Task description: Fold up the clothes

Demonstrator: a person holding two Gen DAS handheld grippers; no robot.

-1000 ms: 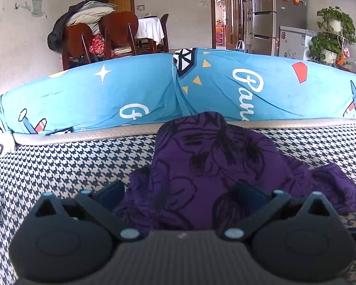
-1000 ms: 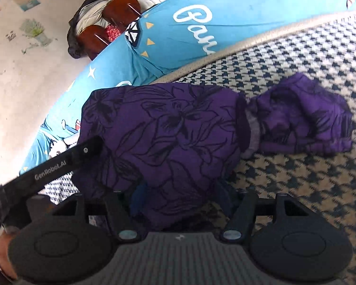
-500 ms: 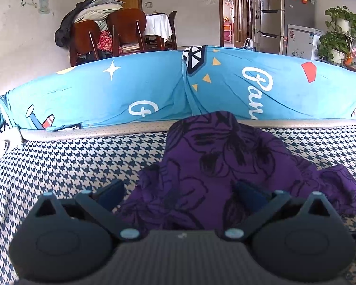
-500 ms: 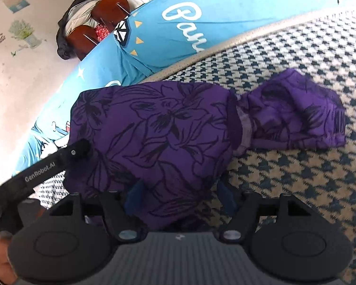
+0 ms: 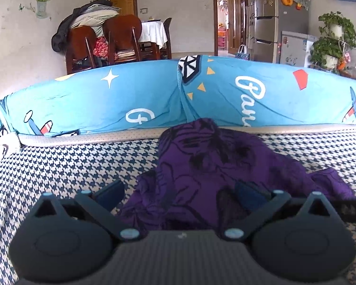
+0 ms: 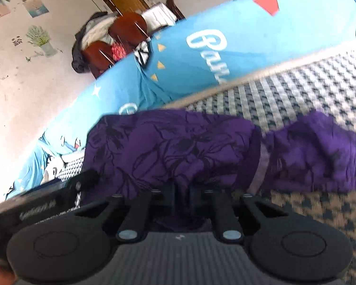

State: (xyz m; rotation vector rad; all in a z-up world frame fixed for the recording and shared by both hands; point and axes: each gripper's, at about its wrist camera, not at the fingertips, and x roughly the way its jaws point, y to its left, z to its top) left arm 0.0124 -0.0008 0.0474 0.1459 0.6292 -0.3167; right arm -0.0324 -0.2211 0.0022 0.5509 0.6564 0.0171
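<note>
Right wrist: right tongs apparently just pinched purple garment; left tongs spread astride it.

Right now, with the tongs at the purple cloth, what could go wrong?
The right tongs have just closed on the bunched purple garment; they may pinch several layers and lift the whole heap. The left tongs stand open around the cloth, so that side could drag across the houndstooth cover.

The garment lies on the checked cover, with the long cushion behind it at the far edge, and chairs and a fridge farther back.
</note>
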